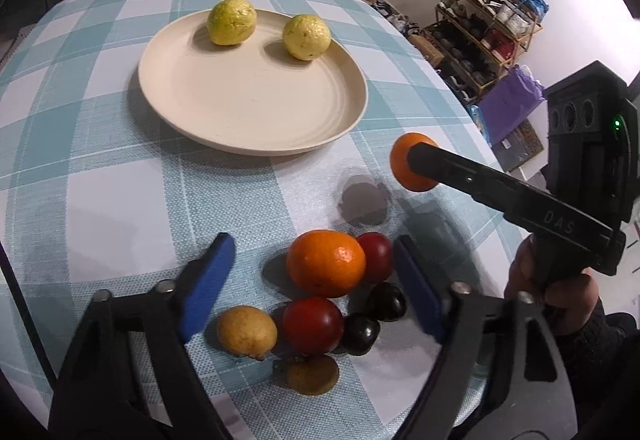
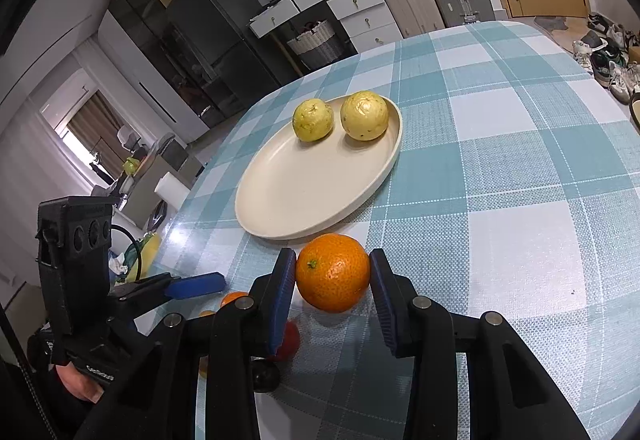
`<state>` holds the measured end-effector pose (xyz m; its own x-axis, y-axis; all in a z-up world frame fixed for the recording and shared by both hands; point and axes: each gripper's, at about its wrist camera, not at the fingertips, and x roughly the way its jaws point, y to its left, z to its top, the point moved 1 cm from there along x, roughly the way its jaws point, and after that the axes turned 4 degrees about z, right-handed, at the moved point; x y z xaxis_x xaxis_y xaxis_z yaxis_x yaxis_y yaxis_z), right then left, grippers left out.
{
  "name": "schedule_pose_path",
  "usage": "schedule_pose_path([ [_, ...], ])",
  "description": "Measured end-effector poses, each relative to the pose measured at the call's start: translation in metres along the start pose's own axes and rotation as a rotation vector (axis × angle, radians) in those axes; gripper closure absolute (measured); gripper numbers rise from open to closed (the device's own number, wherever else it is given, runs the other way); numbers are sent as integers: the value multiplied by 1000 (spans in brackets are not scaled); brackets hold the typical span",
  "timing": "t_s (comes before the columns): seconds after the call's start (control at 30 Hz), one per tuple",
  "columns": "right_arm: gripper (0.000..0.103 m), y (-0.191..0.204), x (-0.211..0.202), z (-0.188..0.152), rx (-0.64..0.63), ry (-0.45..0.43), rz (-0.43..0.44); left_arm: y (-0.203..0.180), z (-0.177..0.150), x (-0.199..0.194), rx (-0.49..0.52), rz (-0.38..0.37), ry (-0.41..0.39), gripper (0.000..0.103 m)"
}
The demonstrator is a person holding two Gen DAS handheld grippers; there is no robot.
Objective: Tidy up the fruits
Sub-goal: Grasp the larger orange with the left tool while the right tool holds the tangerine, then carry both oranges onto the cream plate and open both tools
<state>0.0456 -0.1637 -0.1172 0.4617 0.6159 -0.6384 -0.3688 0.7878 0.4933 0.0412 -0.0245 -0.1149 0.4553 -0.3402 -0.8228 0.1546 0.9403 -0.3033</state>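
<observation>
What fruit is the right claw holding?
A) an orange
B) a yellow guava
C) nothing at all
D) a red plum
A: the right claw is shut on an orange, its blue pads pressing both sides, held above the checked tablecloth near the plate.
</observation>
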Motion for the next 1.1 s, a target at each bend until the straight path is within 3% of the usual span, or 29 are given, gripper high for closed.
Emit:
schedule_pose_path([
  [0.2, 65, -1, 2, 0, 2, 5, -4, 2, 0, 5, -5, -81, 28, 64],
  [0.77, 65, 9, 10, 10, -37, 9, -5, 12, 14, -9, -6, -102, -20, 65],
  [1.1, 65, 14, 17, 21, -40, 12, 28, 37, 50, -27, -66, -127, -90, 65],
])
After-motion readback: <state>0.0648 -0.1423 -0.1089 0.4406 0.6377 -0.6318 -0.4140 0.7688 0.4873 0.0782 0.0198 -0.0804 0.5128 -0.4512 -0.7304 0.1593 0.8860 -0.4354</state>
